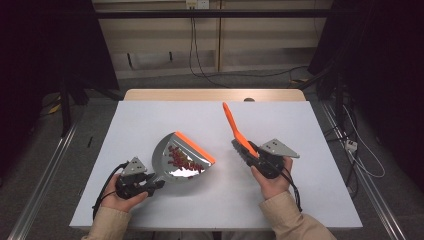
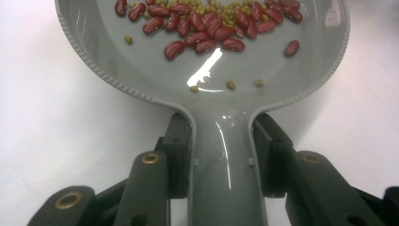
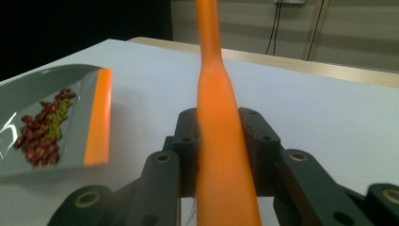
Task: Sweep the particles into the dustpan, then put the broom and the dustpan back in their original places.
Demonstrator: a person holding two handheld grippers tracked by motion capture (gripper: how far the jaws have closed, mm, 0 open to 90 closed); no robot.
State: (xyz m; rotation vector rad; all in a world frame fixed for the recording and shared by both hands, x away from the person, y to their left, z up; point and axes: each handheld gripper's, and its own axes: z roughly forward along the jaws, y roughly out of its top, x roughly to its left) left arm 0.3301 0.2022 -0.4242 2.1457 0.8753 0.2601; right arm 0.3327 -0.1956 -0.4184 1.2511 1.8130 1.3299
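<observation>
Lab recording bay — black curtains (image 1: 45, 45), floor rails (image 1: 45, 170), loose cables (image 1: 200, 60).

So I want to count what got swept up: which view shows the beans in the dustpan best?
The left gripper view: the beans lie close and sharp, red ones apart from small green ones. The high view shows a small red patch; the right gripper view a low side-on heap.

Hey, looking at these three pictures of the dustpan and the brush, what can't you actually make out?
- Brush bristles: in the high view, too small and partly hidden behind the right tongs; in the right gripper view, cut off by the bottom edge.
- Dustpan orange lip: in the left gripper view, cut off by the top edge.
- Small yellowish grains among the red beans: too small to identify.
</observation>
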